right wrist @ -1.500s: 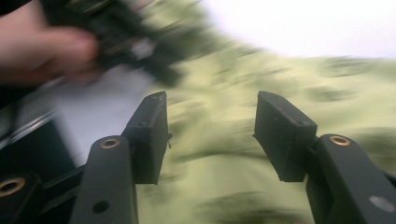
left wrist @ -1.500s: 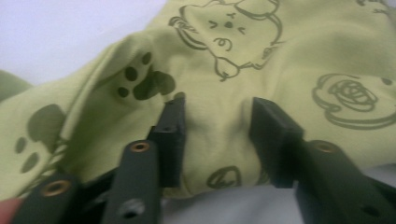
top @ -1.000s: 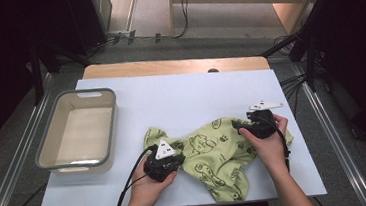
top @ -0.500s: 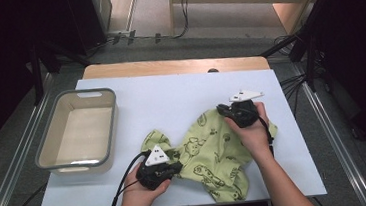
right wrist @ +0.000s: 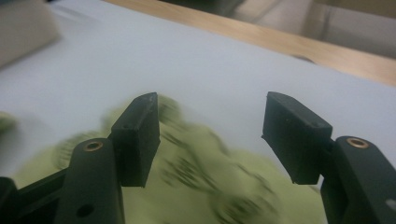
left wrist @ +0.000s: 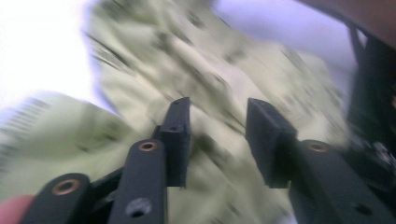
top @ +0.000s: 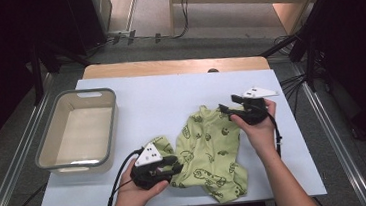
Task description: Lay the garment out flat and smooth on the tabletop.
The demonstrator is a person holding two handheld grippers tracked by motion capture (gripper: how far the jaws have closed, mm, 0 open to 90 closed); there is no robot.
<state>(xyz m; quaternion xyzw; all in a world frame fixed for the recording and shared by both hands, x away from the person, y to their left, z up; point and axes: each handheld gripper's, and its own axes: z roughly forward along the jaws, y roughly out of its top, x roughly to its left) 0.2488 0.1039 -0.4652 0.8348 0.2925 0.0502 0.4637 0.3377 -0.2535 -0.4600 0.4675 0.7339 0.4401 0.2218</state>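
A light green garment with a dark dinosaur print (top: 209, 148) lies crumpled on the white table top (top: 145, 101), right of centre. My left gripper (top: 178, 165) lies at the garment's lower left edge and points right. Its jaws have just been opening; in the left gripper view they (left wrist: 217, 135) stand apart with nothing between them, the blurred cloth (left wrist: 210, 70) beyond. My right gripper (top: 225, 111) hovers at the garment's upper right corner and points left. Its jaws (right wrist: 212, 140) have also just been opening and are wide apart, with the cloth (right wrist: 196, 172) below them and nothing pinched.
A grey plastic tub (top: 77, 92) with nothing in it stands at the table's left side. A wooden strip (top: 168, 66) runs along the far edge of the table. Bare white surface lies between the tub and the garment. Dark stands and cables surround the table.
The right gripper has moved left and away from me, and the garment's right part has come over with it, so the cloth looks narrower. Both grippers' jaws now stand apart.
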